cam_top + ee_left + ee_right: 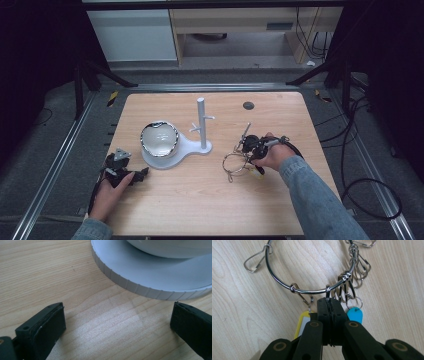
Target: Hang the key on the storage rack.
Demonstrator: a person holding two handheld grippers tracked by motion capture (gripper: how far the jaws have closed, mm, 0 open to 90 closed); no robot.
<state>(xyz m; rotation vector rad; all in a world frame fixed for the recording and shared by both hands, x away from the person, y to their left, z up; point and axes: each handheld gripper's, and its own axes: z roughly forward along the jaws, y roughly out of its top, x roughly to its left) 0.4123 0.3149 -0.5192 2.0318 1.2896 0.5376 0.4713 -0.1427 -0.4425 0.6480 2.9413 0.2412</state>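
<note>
Two claws at work: right claw (pixel 329 302) pinched on a clip of the key ring (pixel 307 291), lying on the bench (pixel 200 200) right of the stand (pixel 202 125); left claw (pixel 117 325) spread, idle beside the stand's base. Grasp step done; next, probably lift and hang on a peg.

Lab recording bay: wooden table (pixel 210 200), black framing (pixel 82 75), floor cables (pixel 370 200).

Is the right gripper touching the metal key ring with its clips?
Touching. In the right gripper view, the right gripper has its black jaws pressed together on one clip hanging from the metal key ring, with no gap visible.
</note>
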